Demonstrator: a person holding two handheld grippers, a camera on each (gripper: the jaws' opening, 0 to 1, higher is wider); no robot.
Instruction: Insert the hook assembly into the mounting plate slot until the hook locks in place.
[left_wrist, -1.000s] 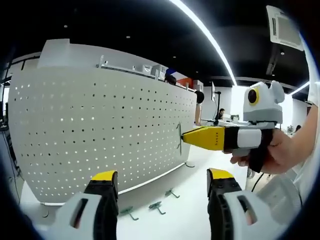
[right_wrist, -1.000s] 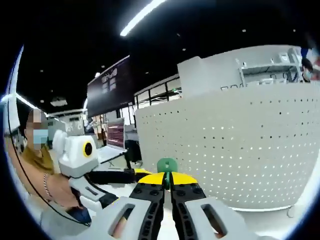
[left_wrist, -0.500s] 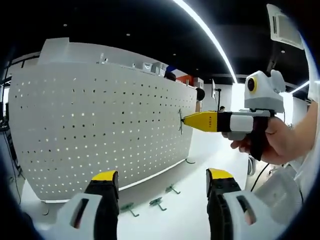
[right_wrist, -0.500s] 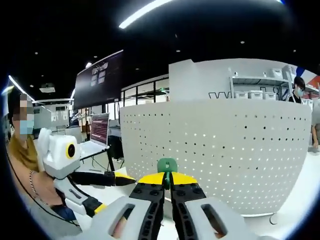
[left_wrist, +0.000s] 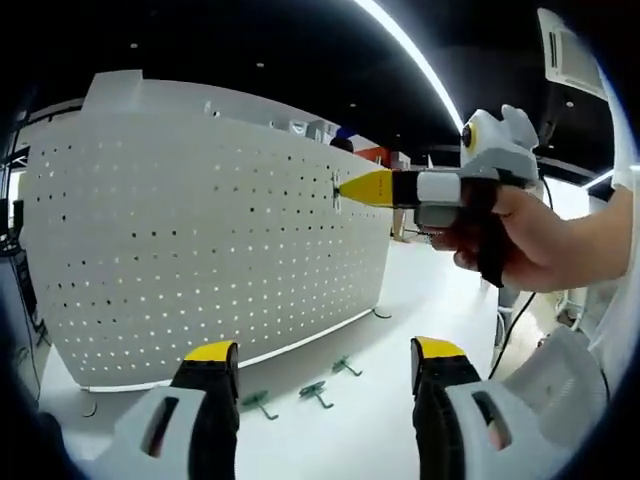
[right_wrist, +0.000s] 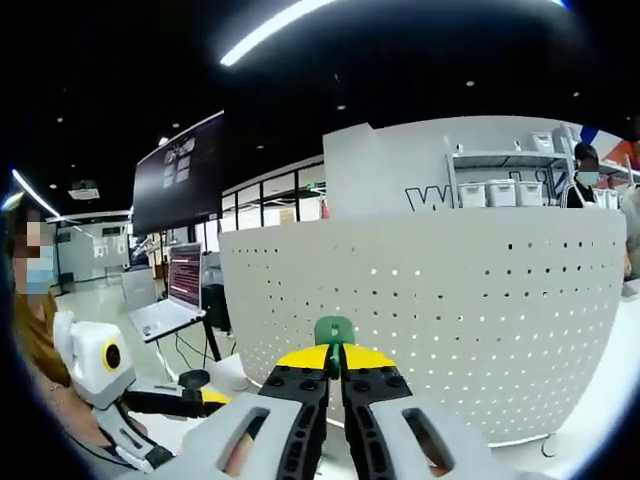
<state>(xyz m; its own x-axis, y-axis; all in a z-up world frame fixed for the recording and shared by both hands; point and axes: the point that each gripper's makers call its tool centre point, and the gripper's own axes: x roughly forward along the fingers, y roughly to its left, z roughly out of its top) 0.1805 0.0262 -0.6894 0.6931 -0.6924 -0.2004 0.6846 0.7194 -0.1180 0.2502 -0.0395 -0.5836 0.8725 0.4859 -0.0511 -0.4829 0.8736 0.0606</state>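
A white perforated mounting plate (left_wrist: 190, 230) stands upright on the white table. My right gripper (left_wrist: 350, 188), held in a person's hand, comes in from the right, shut on a small green hook (left_wrist: 335, 191). The hook is at the plate's upper right face; whether it touches cannot be told. In the right gripper view the green hook (right_wrist: 334, 329) pokes up between the shut yellow tips of my right gripper (right_wrist: 335, 356), with the plate (right_wrist: 440, 300) straight ahead. My left gripper (left_wrist: 324, 358) stands open low in front of the plate, with nothing between its jaws, and my left gripper (right_wrist: 205, 398) shows at lower left.
Three spare green hooks (left_wrist: 258, 403) (left_wrist: 312, 393) (left_wrist: 345, 367) lie on the white table (left_wrist: 340, 440) at the plate's foot. A laptop (right_wrist: 165, 315) sits on a desk at the left, with shelving (right_wrist: 500, 190) and people behind the plate.
My right gripper has carried the hook up and to the left along the plate's face. The left gripper has stayed open and nearly still.
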